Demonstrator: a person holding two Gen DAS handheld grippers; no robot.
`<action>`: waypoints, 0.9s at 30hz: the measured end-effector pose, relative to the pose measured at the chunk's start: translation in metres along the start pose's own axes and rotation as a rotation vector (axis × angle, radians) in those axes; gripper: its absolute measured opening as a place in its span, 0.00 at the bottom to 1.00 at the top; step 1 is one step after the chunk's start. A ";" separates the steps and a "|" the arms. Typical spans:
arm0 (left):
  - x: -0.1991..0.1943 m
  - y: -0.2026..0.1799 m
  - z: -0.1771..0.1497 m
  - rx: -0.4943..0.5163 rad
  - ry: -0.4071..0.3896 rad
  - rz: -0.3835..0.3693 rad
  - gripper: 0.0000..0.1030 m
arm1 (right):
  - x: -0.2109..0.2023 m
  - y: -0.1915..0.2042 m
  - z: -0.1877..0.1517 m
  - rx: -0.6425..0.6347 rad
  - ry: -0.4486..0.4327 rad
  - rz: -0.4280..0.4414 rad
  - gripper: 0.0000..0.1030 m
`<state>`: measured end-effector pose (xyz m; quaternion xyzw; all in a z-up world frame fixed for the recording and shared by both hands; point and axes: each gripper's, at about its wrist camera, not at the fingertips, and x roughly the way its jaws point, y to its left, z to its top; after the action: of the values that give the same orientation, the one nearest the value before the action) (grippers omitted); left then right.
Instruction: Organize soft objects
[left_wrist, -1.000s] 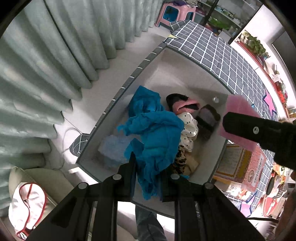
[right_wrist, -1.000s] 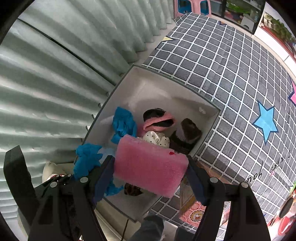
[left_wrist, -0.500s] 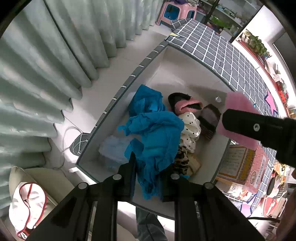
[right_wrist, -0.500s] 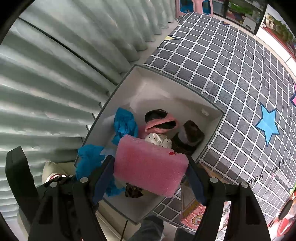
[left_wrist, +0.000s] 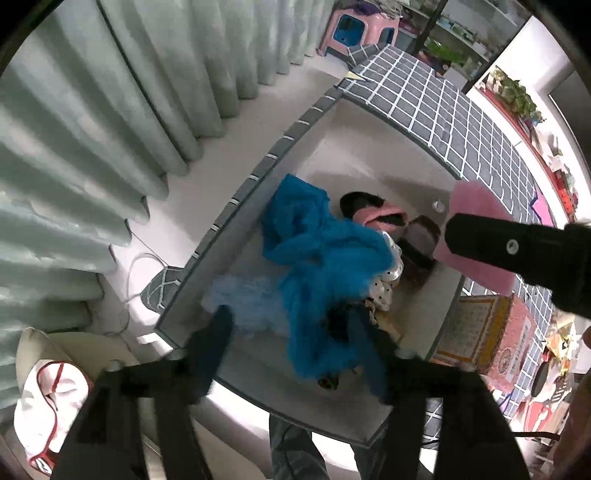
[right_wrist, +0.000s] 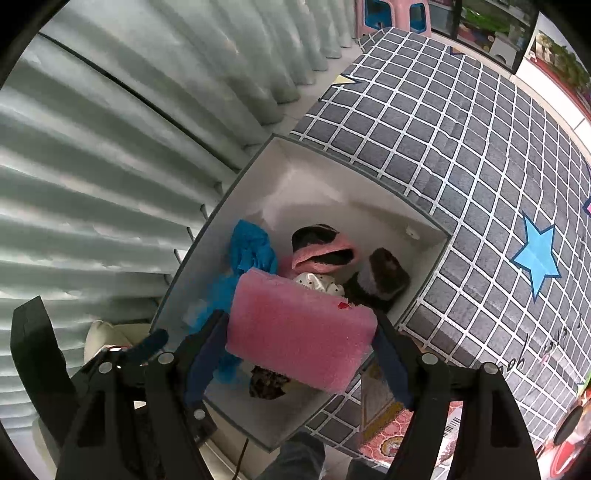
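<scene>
A white open box (left_wrist: 373, 155) (right_wrist: 325, 173) on the floor holds soft things: a blue cloth (left_wrist: 325, 258) (right_wrist: 251, 247), a pink-and-black slipper (left_wrist: 373, 214) (right_wrist: 321, 251), a dotted white piece (right_wrist: 317, 282) and a brown knitted piece (left_wrist: 417, 243) (right_wrist: 380, 277). My left gripper (left_wrist: 291, 325) hangs above the box with its jaws wide apart; the blue cloth drops from it, blurred. My right gripper (right_wrist: 299, 328) is shut on a pink foam sponge (right_wrist: 299, 325) (left_wrist: 476, 236) above the box's right side.
A grey grid-patterned mat (right_wrist: 461, 147) with a blue star (right_wrist: 537, 254) lies to the right of the box. Pale green curtains (left_wrist: 110, 110) hang to the left. A patterned carton (left_wrist: 487, 332) lies by the box's near right corner. A white bag (left_wrist: 48, 398) lies at lower left.
My left gripper has opened and let go of the blue cloth, which falls into the box. My right gripper still holds the pink sponge, nearly in the same place.
</scene>
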<state>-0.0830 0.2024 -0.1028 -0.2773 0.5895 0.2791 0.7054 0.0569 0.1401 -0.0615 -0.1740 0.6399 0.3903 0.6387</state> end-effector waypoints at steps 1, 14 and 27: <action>-0.001 0.000 0.000 0.002 -0.003 0.003 0.80 | -0.001 0.000 0.000 0.001 -0.004 0.001 0.88; -0.028 0.008 -0.003 0.002 -0.080 0.126 0.90 | -0.028 0.004 -0.020 -0.071 -0.072 -0.019 0.99; -0.056 0.002 -0.030 0.051 -0.101 0.104 0.91 | -0.046 0.032 -0.046 -0.212 -0.120 -0.146 0.99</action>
<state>-0.1134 0.1788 -0.0519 -0.2139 0.5737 0.3138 0.7257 0.0086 0.1146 -0.0144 -0.2630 0.5411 0.4181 0.6806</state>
